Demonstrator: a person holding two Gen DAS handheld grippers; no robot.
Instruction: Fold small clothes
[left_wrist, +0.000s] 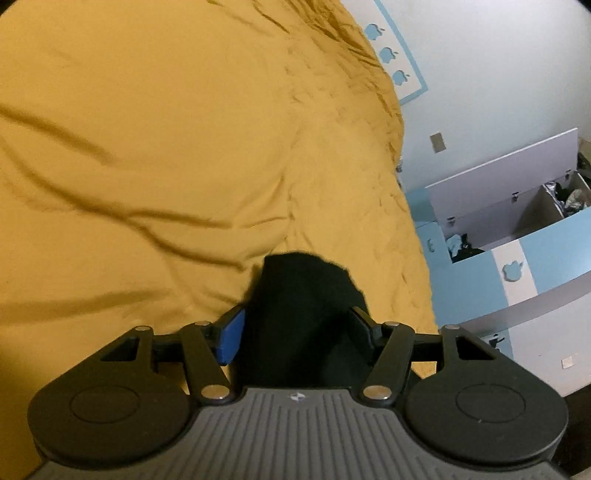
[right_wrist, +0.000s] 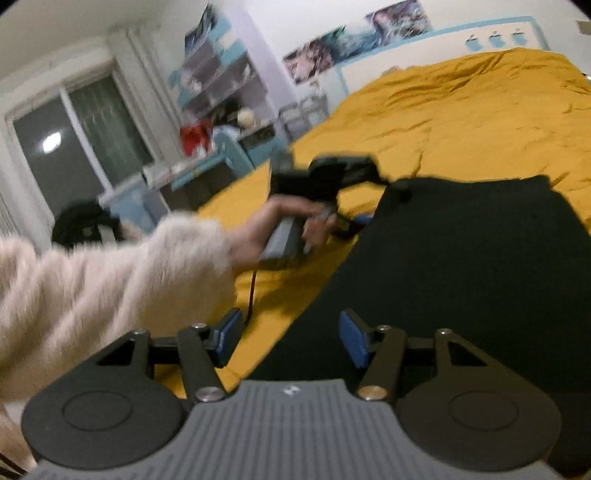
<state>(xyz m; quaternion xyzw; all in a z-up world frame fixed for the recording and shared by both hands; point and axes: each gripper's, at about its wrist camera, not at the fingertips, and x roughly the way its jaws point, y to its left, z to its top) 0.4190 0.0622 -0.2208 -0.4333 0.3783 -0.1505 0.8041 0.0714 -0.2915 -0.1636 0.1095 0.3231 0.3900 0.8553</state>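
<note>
I am working over a small black cloth garment, which is lying spread flat on the mustard-yellow quilted bedcover, its near edge running diagonally under my right gripper. In the left wrist view a dark fold of the same garment is sitting between the jaws of my left gripper.

My left jaws are standing wide with the cloth bunched in the gap; I cannot tell whether they are pinching it or merely straddling it. My right jaws are standing apart and holding nothing, with only bedcover and the garment's edge showing between the blue pads.

From the right wrist view, my left hand, in a fluffy cream sleeve, is reaching to the garment's far left corner, blurred.

Risks, as I judge them: if the left jaws are not truly biting the cloth, the corner is going to slip out partway through the fold and leave a crooked crease. The bedcover is soft and wrinkled, so either gripper may be catching yellow fabric along with the black and dragging it. The garment's dark colour is hiding its seams, so I may be misjudging where the edge lies. Beyond the bed's right side, a pale blue and white storage chest is standing open.
</note>
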